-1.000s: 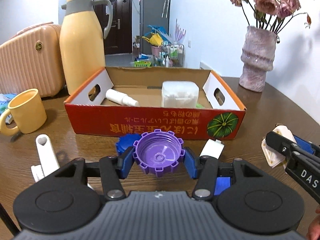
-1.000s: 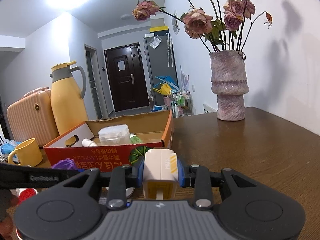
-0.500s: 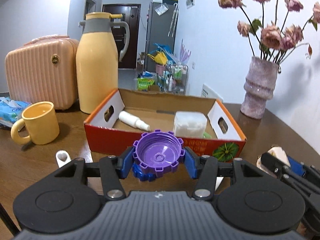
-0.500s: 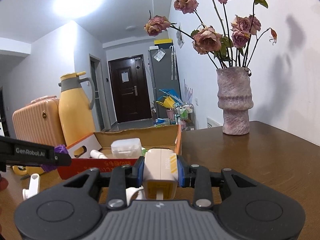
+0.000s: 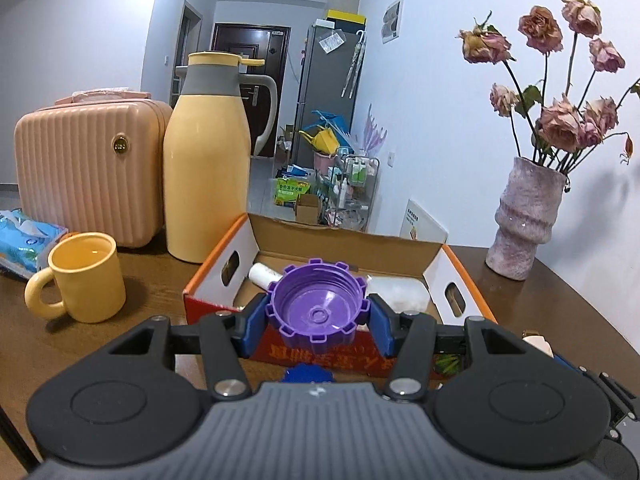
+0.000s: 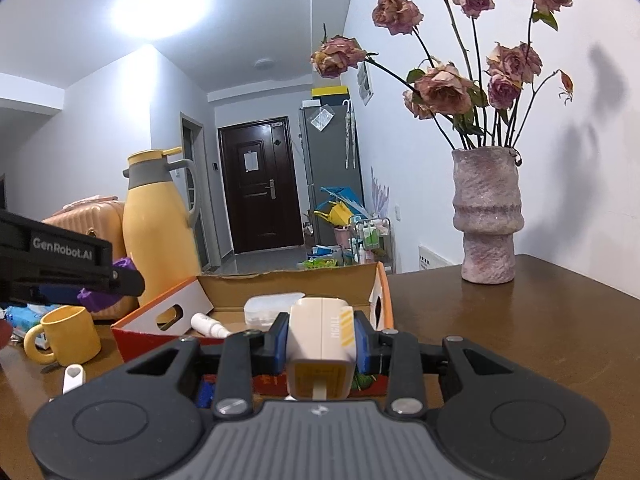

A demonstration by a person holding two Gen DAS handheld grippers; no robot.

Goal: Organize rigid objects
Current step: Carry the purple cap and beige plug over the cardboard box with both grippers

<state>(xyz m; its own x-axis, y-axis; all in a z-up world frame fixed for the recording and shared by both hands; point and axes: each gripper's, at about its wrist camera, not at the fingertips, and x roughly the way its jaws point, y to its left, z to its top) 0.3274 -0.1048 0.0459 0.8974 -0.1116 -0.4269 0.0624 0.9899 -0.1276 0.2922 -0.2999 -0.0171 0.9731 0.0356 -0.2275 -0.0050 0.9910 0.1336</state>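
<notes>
My left gripper [image 5: 318, 316] is shut on a purple notched cap [image 5: 318, 308], held open side up just in front of the red cardboard box [image 5: 216, 280]. My right gripper [image 6: 320, 338] is shut on a cream and yellow charger block [image 6: 320, 344], also near the box [image 6: 384, 292], at its right end. Inside the box lie a white bottle [image 5: 262, 274] and a clear lidded container [image 6: 270, 308]. A blue cap [image 5: 306, 372] rests on the table below the left gripper. The left gripper with the purple cap [image 6: 102, 292] shows at the left of the right wrist view.
A yellow mug [image 5: 86, 276], a yellow thermos jug [image 5: 206, 160], a pink case [image 5: 88, 172] and a tissue pack [image 5: 24, 240] stand left of the box. A pink vase with dried roses [image 6: 486, 216] stands at the back right. A white clip [image 6: 74, 376] lies on the wooden table [image 6: 500, 320].
Both grippers have risen and moved toward the box with their objects still held. The purple cap now sits level with the box's front wall, and the blue cap has dropped low in the left view.
</notes>
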